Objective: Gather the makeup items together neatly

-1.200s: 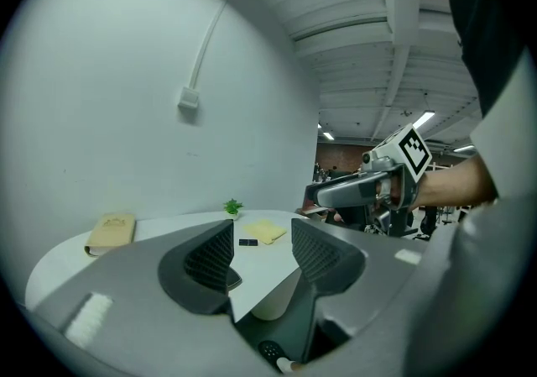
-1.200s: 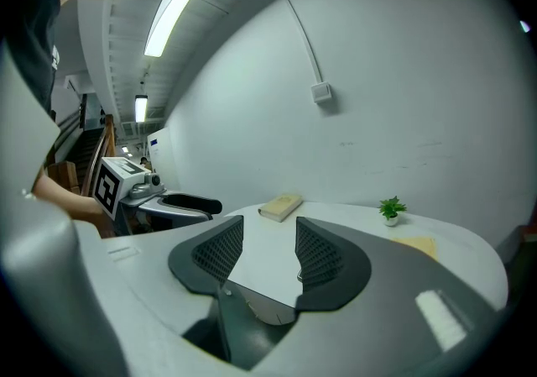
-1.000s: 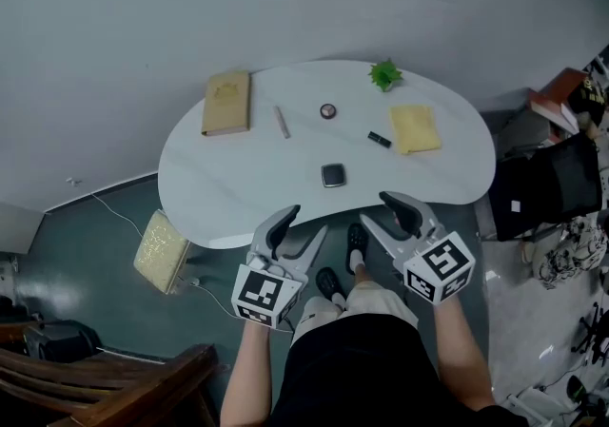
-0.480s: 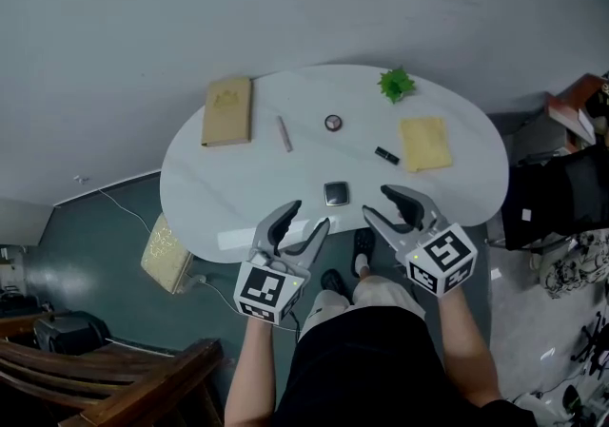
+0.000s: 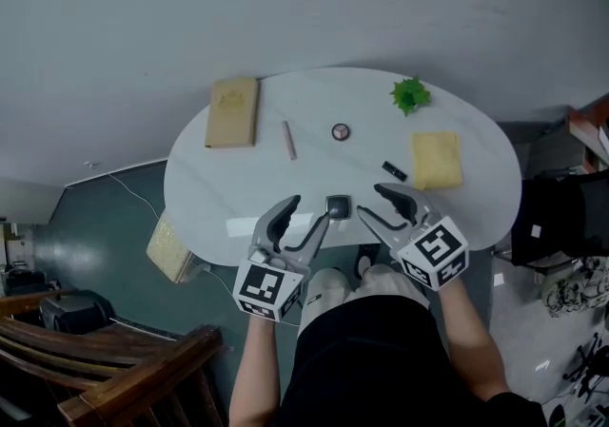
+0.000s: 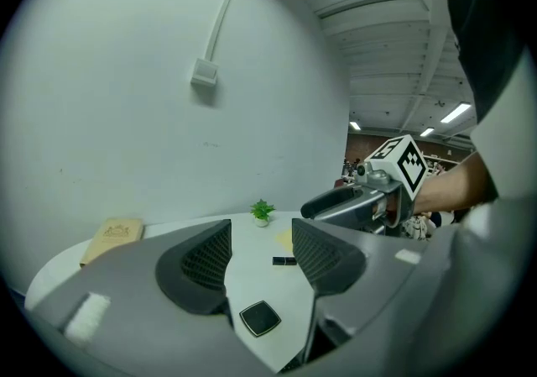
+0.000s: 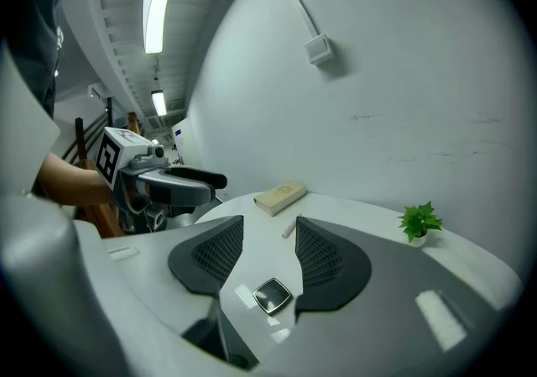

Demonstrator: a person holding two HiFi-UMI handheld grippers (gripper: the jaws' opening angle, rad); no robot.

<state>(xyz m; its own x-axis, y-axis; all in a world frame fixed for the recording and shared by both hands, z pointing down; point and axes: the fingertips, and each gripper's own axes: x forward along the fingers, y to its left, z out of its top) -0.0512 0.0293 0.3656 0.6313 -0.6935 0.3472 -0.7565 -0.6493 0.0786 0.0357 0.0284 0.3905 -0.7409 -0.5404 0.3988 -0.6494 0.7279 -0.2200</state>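
Several makeup items lie apart on the white table [image 5: 219,197]: a dark square compact [image 5: 337,206] near the front edge, a small round compact [image 5: 340,132], a pink stick [image 5: 287,140] and a black lipstick tube [image 5: 394,170]. My left gripper [image 5: 306,216] hovers just left of the square compact, jaws open and empty. My right gripper [image 5: 373,202] hovers just right of it, also open and empty. The left gripper view looks past its jaws [image 6: 262,253] at the square compact [image 6: 260,317] and the tube [image 6: 284,261]. In the right gripper view the compact [image 7: 271,294] lies below the jaws [image 7: 268,253].
A tan book [image 5: 232,112] lies at the table's far left, a yellow cloth [image 5: 437,160] at the right and a small green plant [image 5: 410,93] at the back. A wooden chair [image 5: 114,378] and a black bag [image 5: 561,216] stand beside the table.
Both grippers have moved forward from in front of the table to over its front edge, ending on either side of the square compact. The jaws have stayed open.
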